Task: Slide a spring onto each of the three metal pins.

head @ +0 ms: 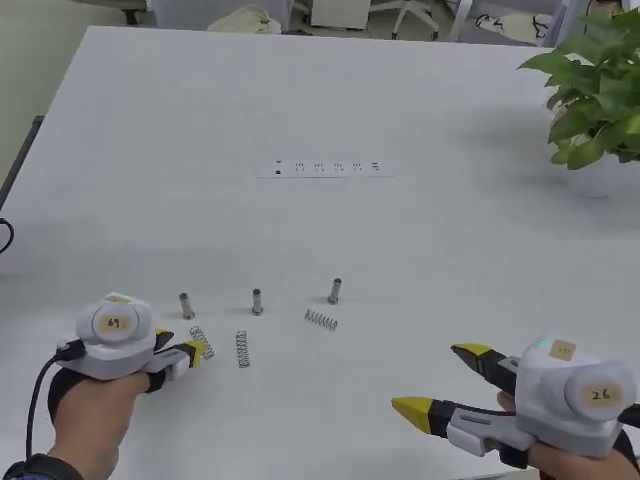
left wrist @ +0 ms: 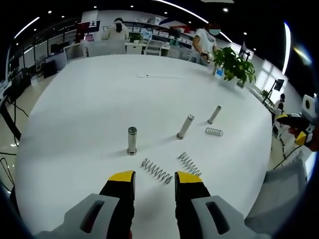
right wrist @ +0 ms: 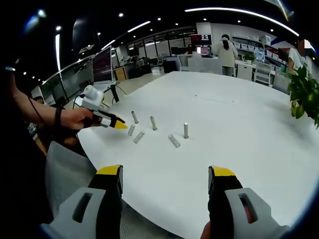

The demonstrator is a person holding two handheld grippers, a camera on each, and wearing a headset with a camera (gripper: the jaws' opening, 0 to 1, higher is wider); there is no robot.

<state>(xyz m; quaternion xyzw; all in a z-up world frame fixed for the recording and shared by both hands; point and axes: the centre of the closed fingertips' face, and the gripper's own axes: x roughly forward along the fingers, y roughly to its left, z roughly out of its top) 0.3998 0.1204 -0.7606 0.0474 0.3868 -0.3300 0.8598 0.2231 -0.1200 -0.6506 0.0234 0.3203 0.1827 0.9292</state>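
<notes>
Three short metal pins stand upright in a row on the white table: left pin [head: 186, 305], middle pin [head: 257, 301], right pin [head: 335, 291]. Each has a loose spring lying just in front of it: [head: 202, 342], [head: 242, 348], [head: 321, 319]. My left gripper [head: 192, 352] is low on the table at the left spring [left wrist: 156, 171], which lies just ahead of its open yellow tips [left wrist: 155, 178]. The second spring [left wrist: 189, 163] lies close to the right fingertip. My right gripper [head: 440, 380] hovers wide open near the table's front right, holding nothing [right wrist: 165, 172].
A flush power strip [head: 325, 168] sits mid-table beyond the pins. A potted plant [head: 595, 90] stands at the far right. The table's front edge runs right below my right gripper. People and desks are far behind the table.
</notes>
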